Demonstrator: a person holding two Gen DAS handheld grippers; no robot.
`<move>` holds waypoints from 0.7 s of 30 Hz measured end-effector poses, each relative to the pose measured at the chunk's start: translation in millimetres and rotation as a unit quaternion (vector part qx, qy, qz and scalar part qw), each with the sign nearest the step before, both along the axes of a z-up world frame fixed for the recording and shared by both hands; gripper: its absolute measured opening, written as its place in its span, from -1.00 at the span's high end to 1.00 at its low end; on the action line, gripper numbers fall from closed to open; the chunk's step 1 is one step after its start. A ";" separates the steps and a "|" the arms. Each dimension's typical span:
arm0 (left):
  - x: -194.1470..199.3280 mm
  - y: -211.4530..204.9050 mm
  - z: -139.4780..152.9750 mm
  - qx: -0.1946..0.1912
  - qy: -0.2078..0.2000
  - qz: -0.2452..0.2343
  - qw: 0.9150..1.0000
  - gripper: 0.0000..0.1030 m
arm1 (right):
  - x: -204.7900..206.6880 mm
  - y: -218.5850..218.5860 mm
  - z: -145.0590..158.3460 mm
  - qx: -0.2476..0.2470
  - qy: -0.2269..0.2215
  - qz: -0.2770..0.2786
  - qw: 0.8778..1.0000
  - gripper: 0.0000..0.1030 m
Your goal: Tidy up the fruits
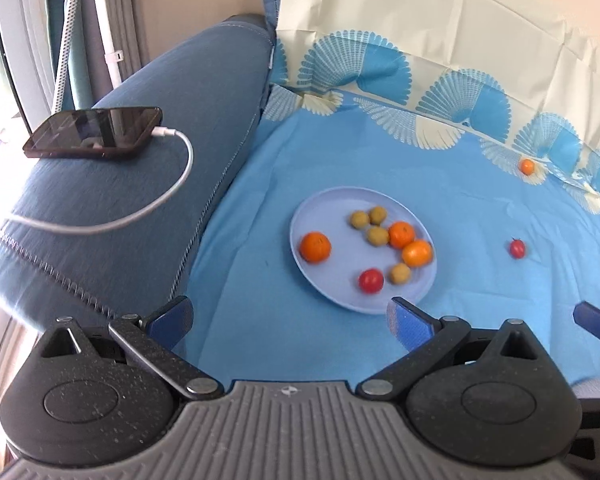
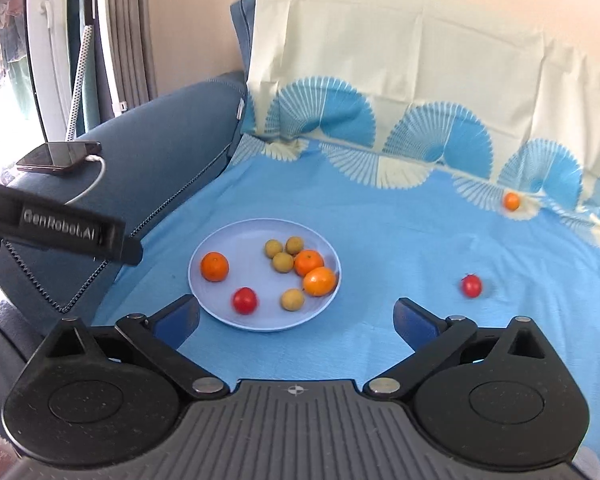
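A pale blue plate (image 1: 332,216) (image 2: 244,248) lies on the blue cloth. It holds three oranges, among them one apart at the left (image 1: 315,246) (image 2: 215,266), a red tomato (image 1: 371,280) (image 2: 244,300) and several small brownish-green fruits (image 1: 377,235) (image 2: 283,262). Off the plate, a second red tomato (image 1: 517,248) (image 2: 471,285) lies to the right, and a small orange fruit (image 1: 526,166) (image 2: 511,201) rests far right against the backrest. My left gripper (image 1: 290,322) is open and empty, short of the plate's near rim. My right gripper (image 2: 296,320) is likewise open and empty.
A dark phone (image 1: 94,131) (image 2: 60,158) on a white charging cable (image 1: 168,200) lies on the blue sofa armrest (image 1: 140,220) to the left. A cream and blue patterned cloth (image 2: 400,92) covers the backrest. The left gripper's black body (image 2: 80,232) juts in over the armrest.
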State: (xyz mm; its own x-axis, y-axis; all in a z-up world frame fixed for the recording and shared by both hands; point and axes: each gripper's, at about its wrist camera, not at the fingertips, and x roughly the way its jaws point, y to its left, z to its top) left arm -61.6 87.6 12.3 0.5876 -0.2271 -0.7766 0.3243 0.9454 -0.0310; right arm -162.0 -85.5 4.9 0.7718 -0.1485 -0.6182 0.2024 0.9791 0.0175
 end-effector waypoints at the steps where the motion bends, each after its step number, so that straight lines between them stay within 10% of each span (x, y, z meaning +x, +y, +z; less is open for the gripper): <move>1: -5.7 1.3 2.4 0.000 -0.004 -0.001 1.000 -0.99 | -6.5 2.6 3.9 0.000 -0.006 0.000 1.000 -0.98; 21: -78.6 20.5 35.9 0.001 -0.047 0.008 0.999 -0.99 | -81.4 31.4 40.9 -0.027 -0.076 0.011 0.997 -0.98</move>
